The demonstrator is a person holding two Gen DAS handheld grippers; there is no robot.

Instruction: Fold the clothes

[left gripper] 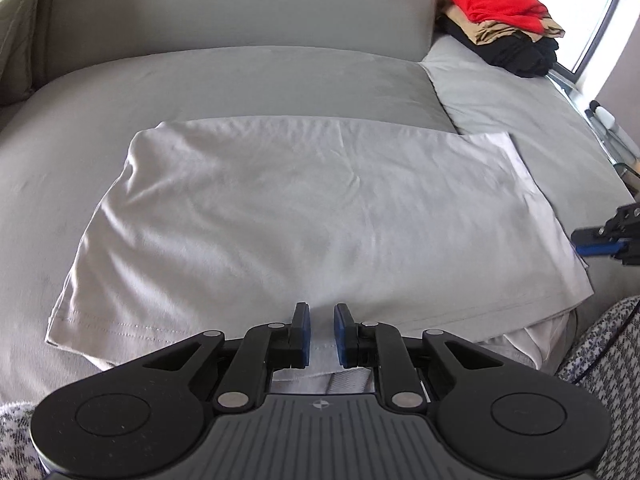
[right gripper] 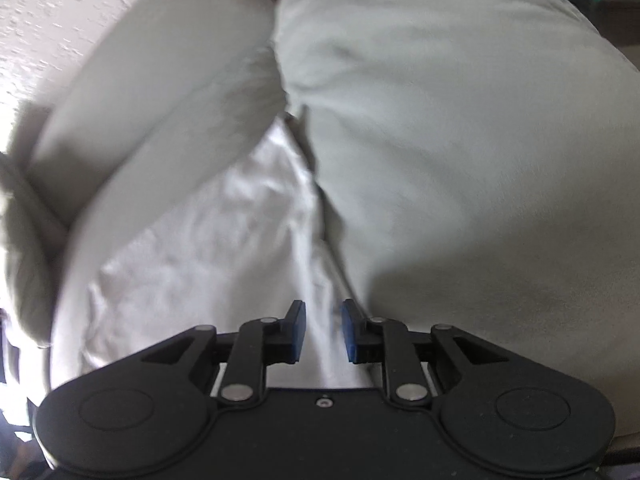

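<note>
**Pale garment spread flat on the grey sofa seat**

Pale grey garment [left gripper: 312,216] fills the middle of the left wrist view, lying folded into a broad rectangle on the seat of a grey sofa [left gripper: 240,80]. Its stitched hem runs along the lower left of the frame, and a second white layer shows under its lower right edge.

The left gripper [left gripper: 321,334] sits at the bottom centre of that view. Its blue-padded fingers stand a narrow gap apart over the near edge of the cloth, with pale fabric visible in the gap; whether the pads actually pinch it cannot be told.

At the right edge of the same frame the right gripper [left gripper: 600,246] reaches in beside the garment's right border. In the blurred right wrist view, this gripper [right gripper: 323,330] is at the bottom centre, jaws slightly parted, with a strip of the white cloth [right gripper: 224,232] running between them; a grip cannot be confirmed there either.

A stack of folded clothes [left gripper: 504,20], red on top of tan and black, rests on the sofa in the upper right of the left wrist view. Houndstooth-patterned fabric [left gripper: 600,360] shows in the lower right corner.
</note>
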